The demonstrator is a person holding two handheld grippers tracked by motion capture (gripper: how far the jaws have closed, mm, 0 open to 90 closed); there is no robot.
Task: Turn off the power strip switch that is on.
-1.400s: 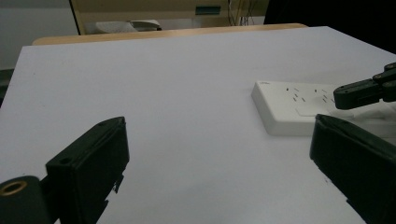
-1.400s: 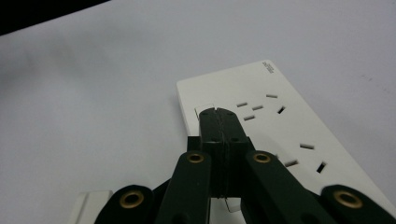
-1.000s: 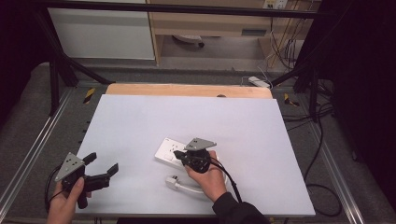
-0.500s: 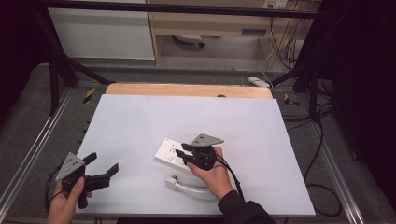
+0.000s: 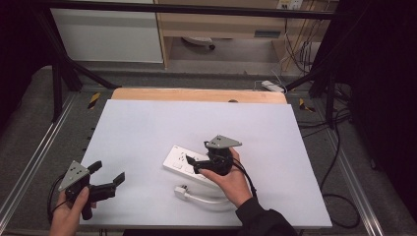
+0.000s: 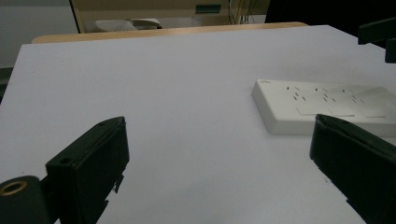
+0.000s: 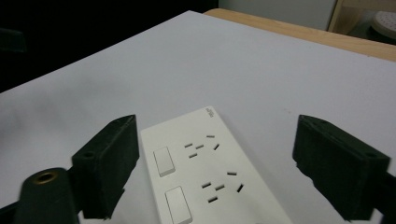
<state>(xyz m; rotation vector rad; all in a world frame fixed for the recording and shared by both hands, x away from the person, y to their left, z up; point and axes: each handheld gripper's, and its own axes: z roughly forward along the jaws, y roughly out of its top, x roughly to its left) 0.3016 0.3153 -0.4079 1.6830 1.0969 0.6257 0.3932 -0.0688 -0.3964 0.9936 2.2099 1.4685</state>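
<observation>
Landmark: flat white rectangular plastic power strip [image 5: 186,163], lying flat on the white table top [image 5: 147,123], a little toward the person from the table's middle.
Strip axis: long axis runs diagonally in the high view, far-left end to near-right end; socket face up.
Right gripper [image 5: 202,156]: held in the person's right hand [image 5: 231,179], directly over the strip's near-right part, jaws pointing toward the strip's far-left end. Jaws wide apart, nothing between them.
Left gripper [image 5: 107,175]: in the left hand [image 5: 69,211], well left of the strip near the table's front-left corner, jaws aimed toward it. Jaws spread wide, holding nothing.
White cable with plug [image 5: 194,195]: on the table just on the person's side of the strip, curving under the right hand.
Right gripper view extra: two rocker switches [image 7: 163,161] and slot groups on the strip face, small logo at the far end.
Left gripper view extra: strip's end face and side wall thickness [image 6: 280,123]; strip sits ahead and right of the jaws.
High view extra: wooden strip [image 5: 196,95] along the table's far edge, beyond the power strip.
</observation>
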